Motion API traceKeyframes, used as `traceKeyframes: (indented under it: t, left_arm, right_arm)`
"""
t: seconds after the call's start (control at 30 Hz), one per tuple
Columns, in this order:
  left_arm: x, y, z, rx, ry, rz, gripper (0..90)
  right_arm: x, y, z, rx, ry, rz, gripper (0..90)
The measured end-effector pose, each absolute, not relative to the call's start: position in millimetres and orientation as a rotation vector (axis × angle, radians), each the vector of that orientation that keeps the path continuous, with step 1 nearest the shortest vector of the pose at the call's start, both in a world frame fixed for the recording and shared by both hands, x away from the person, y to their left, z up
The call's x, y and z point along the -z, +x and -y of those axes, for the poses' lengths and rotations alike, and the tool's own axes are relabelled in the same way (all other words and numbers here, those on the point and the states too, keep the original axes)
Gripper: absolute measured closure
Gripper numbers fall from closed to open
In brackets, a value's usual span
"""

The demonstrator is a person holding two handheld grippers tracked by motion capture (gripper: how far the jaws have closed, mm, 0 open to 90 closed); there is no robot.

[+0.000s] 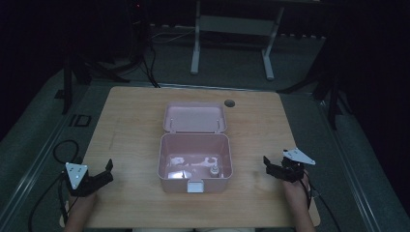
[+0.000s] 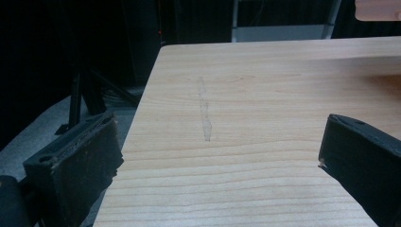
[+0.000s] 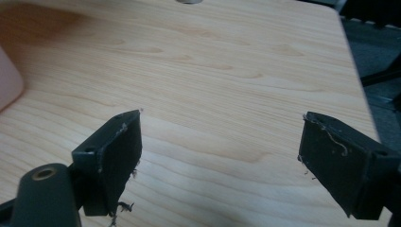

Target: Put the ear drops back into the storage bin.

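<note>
Lying dim inside pink box [image 1: 195,162], small bottle [image 1: 212,171], pale items indistinct

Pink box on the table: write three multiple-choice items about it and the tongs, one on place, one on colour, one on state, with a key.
1. Where does the pink box sit?
A. mid-table between the two tongs
B. at the table's far left corner
C. on the floor

2. What colour is the latch on the box's near wall?
A. red
B. white
C. green

3. How is the lid?
A. shut
B. taken off, lying apart
C. swung open at the far side

Key: 1 A, the left tongs and right tongs flank it; 2 B, it shows white against the pink; 3 C, the inside is exposed and the lid lies back behind.
</note>
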State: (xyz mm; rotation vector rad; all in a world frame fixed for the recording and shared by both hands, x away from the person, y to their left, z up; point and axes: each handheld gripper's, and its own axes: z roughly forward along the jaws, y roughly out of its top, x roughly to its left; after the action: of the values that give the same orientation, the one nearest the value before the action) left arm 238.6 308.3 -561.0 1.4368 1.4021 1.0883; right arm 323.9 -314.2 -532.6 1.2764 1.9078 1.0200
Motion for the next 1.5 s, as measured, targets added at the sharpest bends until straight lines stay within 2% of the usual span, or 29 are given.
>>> traceKeyframes:
  t: [0.87, 1.5]
  left_arm:
    - [561, 239, -308, -1.091, 1.438, -1.403, 0.3]
    - [561, 239, -308, -1.091, 1.436, -1.403, 0.3]
  right_arm:
    - [545, 284, 352, -1.088, 1.349, -1.800, 13.9]
    - [551, 279, 360, -1.079, 1.367, -1.733, 14.1]
